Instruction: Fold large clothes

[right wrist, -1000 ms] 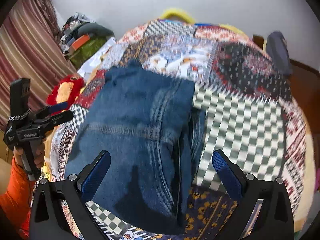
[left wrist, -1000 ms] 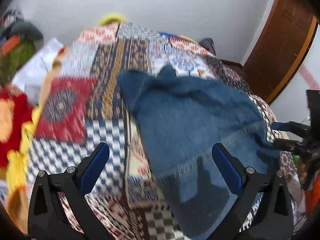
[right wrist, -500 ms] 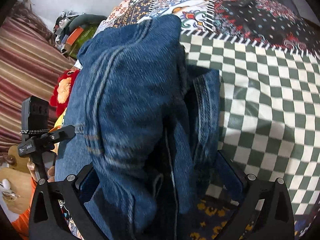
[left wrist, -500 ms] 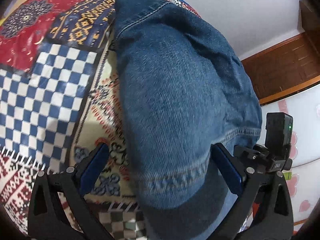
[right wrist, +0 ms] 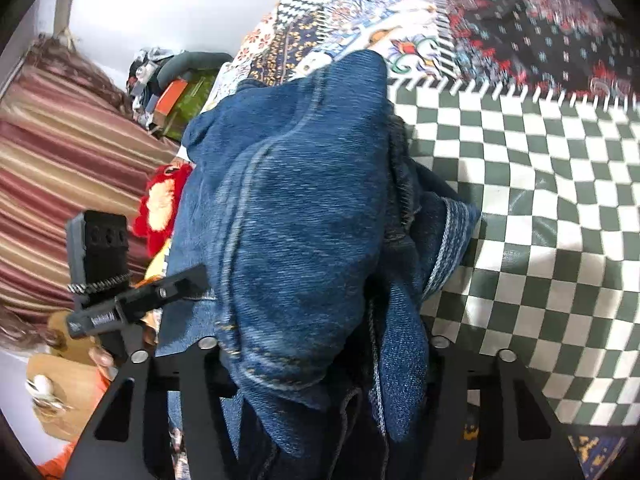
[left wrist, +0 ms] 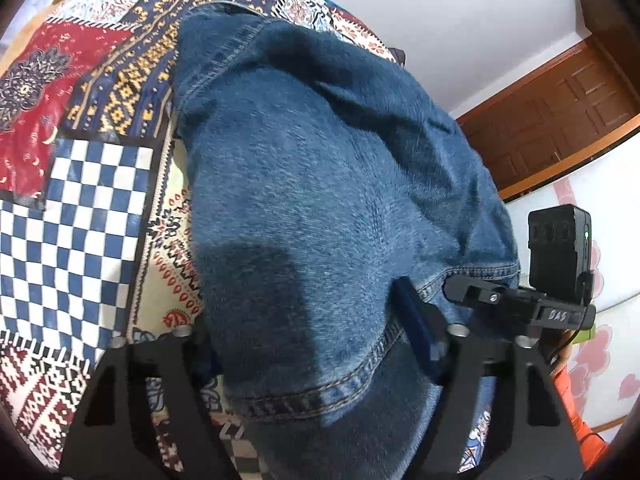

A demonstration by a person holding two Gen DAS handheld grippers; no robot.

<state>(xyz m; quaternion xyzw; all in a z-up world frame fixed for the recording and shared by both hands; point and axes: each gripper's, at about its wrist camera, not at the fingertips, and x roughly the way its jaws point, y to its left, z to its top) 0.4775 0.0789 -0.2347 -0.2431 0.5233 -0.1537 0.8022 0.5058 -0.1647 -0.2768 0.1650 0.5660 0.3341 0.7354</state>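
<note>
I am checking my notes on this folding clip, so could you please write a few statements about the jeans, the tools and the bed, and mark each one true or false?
1. The left tool has denim jeans between its fingers. True.
2. The jeans are black. False: they are blue.
3. The right tool hangs over bare bedspread with nothing between its fingers. False: bunched denim fills the gap.
4. The jeans lie on a patchwork bedspread with checkered patches. True.
5. In the left wrist view, the other tool shows at the right edge of the jeans. True.
6. The door is white. False: it is brown wood.
</note>
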